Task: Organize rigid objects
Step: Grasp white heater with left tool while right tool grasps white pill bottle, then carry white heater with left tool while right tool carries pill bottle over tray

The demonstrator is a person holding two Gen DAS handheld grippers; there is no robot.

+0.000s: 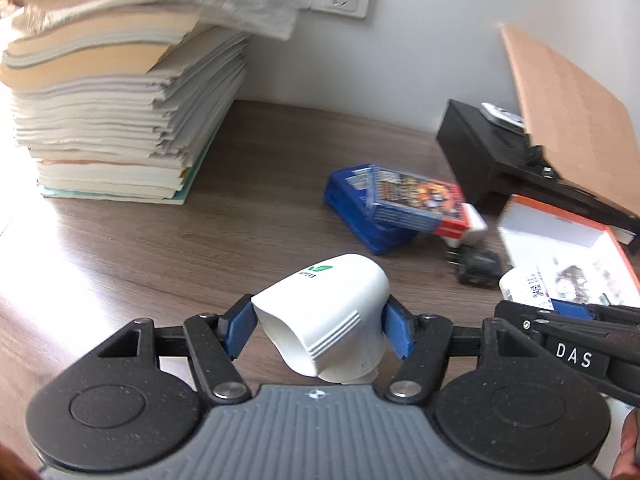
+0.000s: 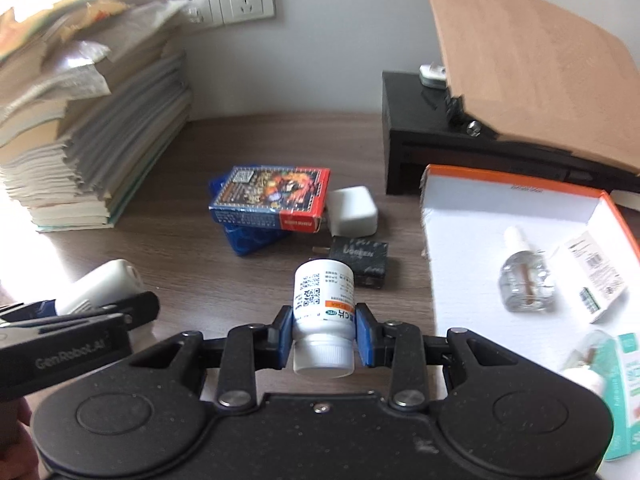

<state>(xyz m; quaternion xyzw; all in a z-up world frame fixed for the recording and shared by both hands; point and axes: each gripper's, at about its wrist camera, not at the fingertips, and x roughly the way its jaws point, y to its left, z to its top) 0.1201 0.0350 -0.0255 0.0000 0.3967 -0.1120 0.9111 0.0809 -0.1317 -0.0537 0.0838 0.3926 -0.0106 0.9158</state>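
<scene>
Tongs, left [image 1: 320, 330]: clamped on a white plug-in device [image 1: 326, 320], blue pads [image 1: 240, 330] pressing both its sides, lifted off the wood-grain table [image 1: 160, 240].
Tongs, right [image 2: 325, 334]: clamped on a white pill bottle [image 2: 324, 320], cap toward the camera.
Card box [image 2: 276, 200]: at 12 o'clock of the bottle, lying atop a blue case [image 2: 248, 240].
White adapter [image 2: 352, 212]: just beside the card box, at its 3 o'clock.
Orange-rimmed tray [image 2: 440, 208]: at 3 o'clock, holding a clear glass bottle [image 2: 524, 276].
Book stack [image 1: 112, 120]: at 10 o'clock, against the wall.

office desk; paper stack [image 1: 112, 92]
</scene>
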